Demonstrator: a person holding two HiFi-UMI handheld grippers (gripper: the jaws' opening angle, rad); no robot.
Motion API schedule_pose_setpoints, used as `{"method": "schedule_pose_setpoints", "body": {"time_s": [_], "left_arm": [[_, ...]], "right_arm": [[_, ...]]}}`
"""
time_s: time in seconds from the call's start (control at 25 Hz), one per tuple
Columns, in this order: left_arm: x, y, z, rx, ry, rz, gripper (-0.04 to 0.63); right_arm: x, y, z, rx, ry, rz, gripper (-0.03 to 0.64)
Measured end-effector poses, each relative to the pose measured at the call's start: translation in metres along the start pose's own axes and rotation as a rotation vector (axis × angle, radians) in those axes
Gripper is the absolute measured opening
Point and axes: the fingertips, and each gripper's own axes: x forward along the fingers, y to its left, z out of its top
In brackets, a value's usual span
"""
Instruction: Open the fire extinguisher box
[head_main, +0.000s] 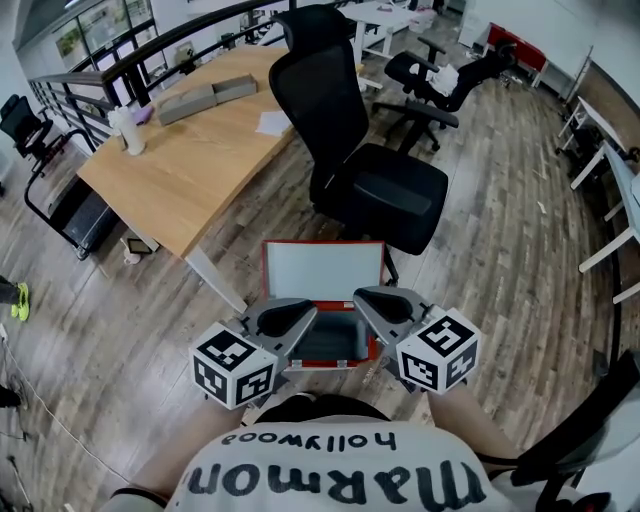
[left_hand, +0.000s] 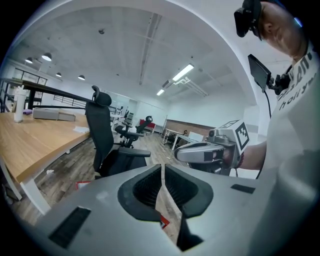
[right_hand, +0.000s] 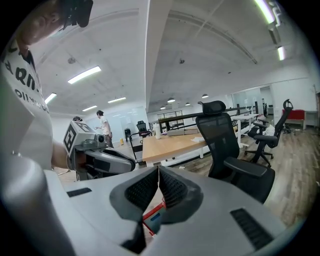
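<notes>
The fire extinguisher box (head_main: 322, 268) is touched by neither gripper; it lies on the wooden floor (head_main: 500, 230) directly in front of the person, with its red-framed lid seen raised towards the back and a dark interior exposed below it. The ribbed pads (left_hand: 148, 189) of the left gripper (left_hand: 163, 169) are brought together at their tips, and nothing is held between them; through the narrow slit lower down only floorboards and a small red corner of the box are seen. The pads (right_hand: 141, 190) of the right gripper (right_hand: 158, 171) are likewise closed tip to tip on nothing, a red edge of the box with a blue mark being visible through the gap beneath them. In the head view both grippers are held side by side over the near part of the box, angled inward towards each other and apart at their tips, the left above its left edge and the right above its right edge. A cube with square markers (head_main: 235, 366) is carried at the rear of each gripper. Just behind the box a black office chair (head_main: 370, 170) is placed, and beyond it, to the left, a long wooden desk (head_main: 190, 150) is set.
</notes>
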Motion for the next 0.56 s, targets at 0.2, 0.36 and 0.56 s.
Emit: {"method": "schedule_pose_setpoints", "body": {"time_s": [0.2, 0.36, 0.56], "left_arm": [[-0.0014, -0.0037, 0.0017, 0.009, -0.006, -0.002, 0.026], [-0.003, -0.0075, 0.0005, 0.015, 0.0, -0.002, 0.026], [-0.0048, -0.0107, -0.0031, 0.02, 0.004, 0.003, 0.026]], "right_arm": [[-0.0017, 0.0012, -0.0024, 0.003, 0.0, 0.002, 0.015], [-0.0046, 0.0018, -0.0048, 0.008, 0.003, -0.001, 0.015], [-0.0094, 0.001, -0.0088, 0.009, 0.006, -0.006, 0.015]]}}
